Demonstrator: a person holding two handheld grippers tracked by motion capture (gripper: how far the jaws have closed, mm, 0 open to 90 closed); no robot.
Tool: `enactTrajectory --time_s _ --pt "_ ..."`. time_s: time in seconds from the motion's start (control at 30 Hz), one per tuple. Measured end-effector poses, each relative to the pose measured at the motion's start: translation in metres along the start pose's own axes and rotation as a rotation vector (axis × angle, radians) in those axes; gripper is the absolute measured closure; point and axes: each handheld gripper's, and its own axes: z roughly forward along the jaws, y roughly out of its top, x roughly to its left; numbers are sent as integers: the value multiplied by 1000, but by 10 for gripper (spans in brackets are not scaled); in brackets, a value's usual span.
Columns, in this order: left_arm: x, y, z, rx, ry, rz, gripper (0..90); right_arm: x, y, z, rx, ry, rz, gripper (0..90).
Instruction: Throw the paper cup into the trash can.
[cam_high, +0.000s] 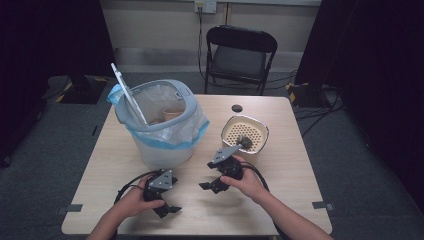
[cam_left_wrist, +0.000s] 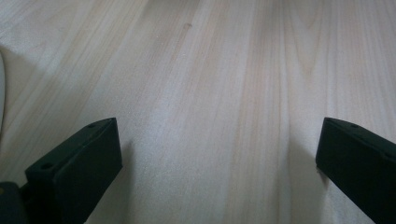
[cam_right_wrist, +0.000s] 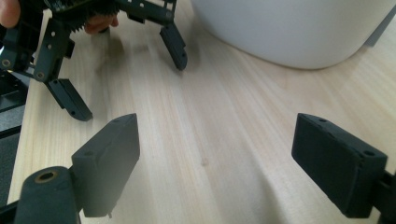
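I see my left gripper low over the near table, jaws spread wide, holding nothing. Just right of it my right gripper is also wide and empty. Farther back stand a bag-lined bin on the left and a perforated basket on the right.

We see a grey-rimmed waste bin standing upright on the table's left half, lined with a clear bag edged in blue, its white lid raised; a paper cup lies inside. Just right of it sits a cream perforated strainer bowl holding a small dark object.
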Motion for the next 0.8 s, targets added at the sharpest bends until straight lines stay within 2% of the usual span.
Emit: enactTrajectory --time_s 0.37,0.6,0.77,0.8 --pt "0 0 0 -1 0 1 0 1 -16 12 21 -35 -16 148" --pt "0 0 0 0 0 0 0 2 -27 18 34 -50 -44 148" --pt "0 0 0 -1 0 -1 0 4 -35 22 42 -74 -60 145" --pt "0 0 0 -1 0 0 0 4 -36 22 36 -87 -76 145"
